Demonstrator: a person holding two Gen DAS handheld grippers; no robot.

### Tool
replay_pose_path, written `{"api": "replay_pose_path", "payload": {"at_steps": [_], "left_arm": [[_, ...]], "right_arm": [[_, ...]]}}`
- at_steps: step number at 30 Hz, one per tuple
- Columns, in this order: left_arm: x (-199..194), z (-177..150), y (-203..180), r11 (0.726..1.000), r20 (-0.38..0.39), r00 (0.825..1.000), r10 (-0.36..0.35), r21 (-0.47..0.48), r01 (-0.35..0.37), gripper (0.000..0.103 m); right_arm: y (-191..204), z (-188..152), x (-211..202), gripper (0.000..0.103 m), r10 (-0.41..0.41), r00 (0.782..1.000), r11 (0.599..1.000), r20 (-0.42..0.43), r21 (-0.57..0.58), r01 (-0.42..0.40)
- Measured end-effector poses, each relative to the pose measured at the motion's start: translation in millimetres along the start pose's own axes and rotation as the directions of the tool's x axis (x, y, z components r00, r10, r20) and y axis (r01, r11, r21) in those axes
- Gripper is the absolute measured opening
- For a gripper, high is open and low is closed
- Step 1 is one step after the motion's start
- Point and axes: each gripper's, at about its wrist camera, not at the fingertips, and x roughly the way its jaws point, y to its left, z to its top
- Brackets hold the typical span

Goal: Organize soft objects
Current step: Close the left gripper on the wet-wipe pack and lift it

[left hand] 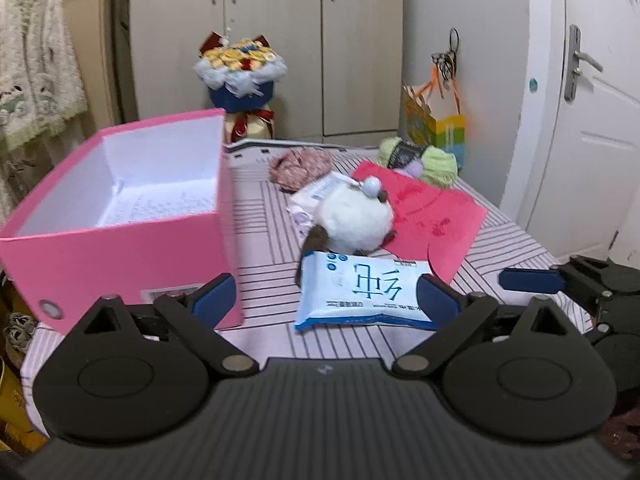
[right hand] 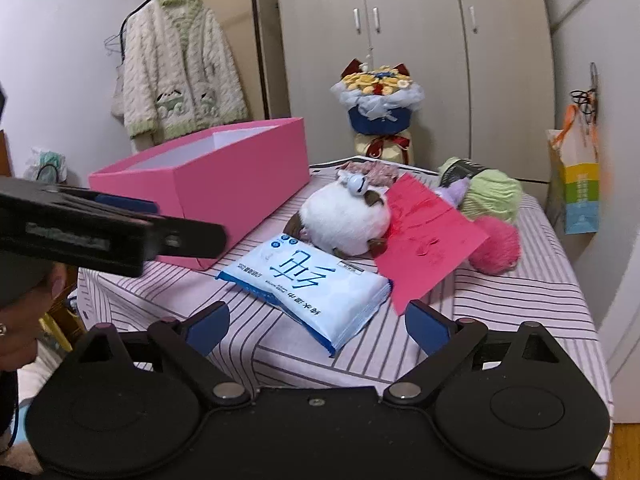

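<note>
1. Presently, the step in hand appears to be the approach to a first pick: both tools point down toward the pile of soft things, and nothing is held.
2. Left gripper (left hand: 326, 300): jaws wide, empty. The blue tissue pack (left hand: 366, 294) lies flat on the striped tabletop (left hand: 264, 216) just ahead, roughly between the pads; no contact is visible.
3. Right gripper (right hand: 318, 328): jaws wide, empty, hovering near the pack's closest corner (right hand: 308, 296).
4. Pink box (left hand: 116, 224): open, on the left part of the tabletop, interior apparently bare; judged the destination.
5. Remaining items: white plush toy (right hand: 346, 220) directly behind the pack; red paper sheet (right hand: 424, 236) beside it, partly over the pink yarn ball (right hand: 498, 246); green yarn (right hand: 490, 194) and a crumpled floral cloth (left hand: 298, 164) farther back.
6. Next move, as judged: one gripper must settle over the pack and close across its width. The wrapper looks slick and pliable, so a central grip seems advisable, followed by transfer left into the box.
</note>
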Motion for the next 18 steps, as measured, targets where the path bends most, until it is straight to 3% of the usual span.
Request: {"api": "replay_pose_path", "payload": {"at_steps": [5, 8, 11, 15, 18], "left_arm": [[28.7, -6.5, -11.9, 0.998, -0.063, 0.998, 0.021, 0.061, -0.017, 0.072], [43.0, -7.7, -7.1, 1.000, -0.093, 0.996, 0.000, 0.006, 0.001, 0.066], [50.7, -8.0, 0.7, 0.997, -0.070, 0.995, -0.077, -0.033, 0.075, 0.065], [56.6, -2.8, -2.9, 1.000, -0.057, 0.998, -0.023, 0.000, 0.023, 0.065], [66.8, 0.6, 2.2, 0.998, -0.106, 0.993, -0.047, -0.053, 0.042, 0.065]], "right_arm": [[-8.0, -0.9, 16.6, 0.096, 0.021, 1.000, 1.000, -0.005, 0.021, -0.021], [-11.1, -2.4, 28.1, 0.096, 0.033, 0.999, 0.999, -0.018, 0.028, -0.033], [-7.9, -2.3, 38.9, 0.094, 0.033, 0.999, 0.999, -0.023, 0.005, -0.033], [-1.0, -2.0, 50.1, 0.088, -0.001, 1.000, 0.999, -0.028, -0.054, 0.000], [-2.3, -2.4, 52.7, 0.085, -0.006, 0.999, 0.999, -0.035, -0.043, 0.004]]}}
